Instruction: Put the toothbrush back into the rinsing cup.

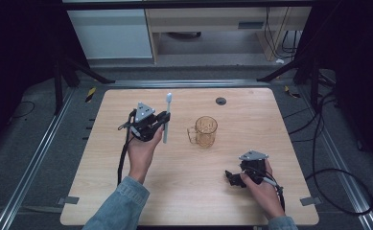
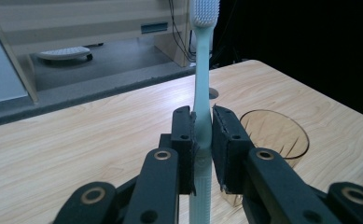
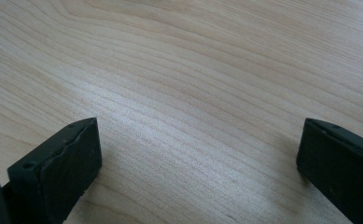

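Toothbrush stands upright, clamped in the left gripper above the table, left of an amber mug. Left gripper view: pads pinch its handle, mug just behind. Right gripper view: right gripper gapes wide over bare wood.

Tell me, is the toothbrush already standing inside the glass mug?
No, the left gripper holds the toothbrush upright in the air, clamped between its jaws, while the amber glass mug stands apart beside it.

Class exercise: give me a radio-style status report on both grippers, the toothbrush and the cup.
Left gripper shut on toothbrush, upright, bristles up. Right gripper open, low over table. Cup upright, right of the toothbrush. Nothing between them.
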{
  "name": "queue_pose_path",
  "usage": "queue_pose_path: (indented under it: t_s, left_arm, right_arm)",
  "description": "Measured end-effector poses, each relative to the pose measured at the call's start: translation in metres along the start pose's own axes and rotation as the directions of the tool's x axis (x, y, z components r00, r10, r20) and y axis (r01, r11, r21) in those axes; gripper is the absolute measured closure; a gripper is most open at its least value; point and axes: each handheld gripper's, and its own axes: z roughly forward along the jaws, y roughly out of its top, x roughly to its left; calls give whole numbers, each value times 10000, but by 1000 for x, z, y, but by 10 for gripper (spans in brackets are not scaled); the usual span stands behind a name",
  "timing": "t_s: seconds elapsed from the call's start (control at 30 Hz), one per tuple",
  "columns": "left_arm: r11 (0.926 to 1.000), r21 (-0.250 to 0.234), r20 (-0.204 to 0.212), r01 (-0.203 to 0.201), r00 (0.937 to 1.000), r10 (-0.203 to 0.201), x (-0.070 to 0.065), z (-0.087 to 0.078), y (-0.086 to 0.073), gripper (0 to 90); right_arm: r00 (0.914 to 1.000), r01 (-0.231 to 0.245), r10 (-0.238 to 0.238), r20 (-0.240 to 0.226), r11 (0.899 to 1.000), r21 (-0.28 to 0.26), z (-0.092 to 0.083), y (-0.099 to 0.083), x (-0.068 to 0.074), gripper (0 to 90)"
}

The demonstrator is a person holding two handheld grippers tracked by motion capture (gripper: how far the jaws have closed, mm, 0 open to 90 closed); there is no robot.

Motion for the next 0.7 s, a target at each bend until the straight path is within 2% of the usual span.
queue_pose_path:
  t_s: [0.17, 0.3, 0.4, 0.7]
  left_arm:
    - [9994, -328, -28, 62, 10000, -63, -5, 1, 6, 789]
    - [9988, -476, -179, -144, 9997, 136, -9, 1, 9, 789]
    - [9966, -787, -212, -237, 9995, 220, -13, 2, 11, 789]
    - [9932, -1153, -113, -125, 9999, 113, -23, 8, 12, 789]
  right_arm:
    - [10000, -30, 30, 2, 10000, 4, 0, 0, 0, 4]
    - [10000, 9, -9, 7, 10000, 4, 0, 0, 0, 4]
    - [10000, 13, -13, 5, 10000, 1, 0, 0, 0, 4]
    - [10000, 2, -2, 1, 10000, 0, 0, 0, 0, 4]
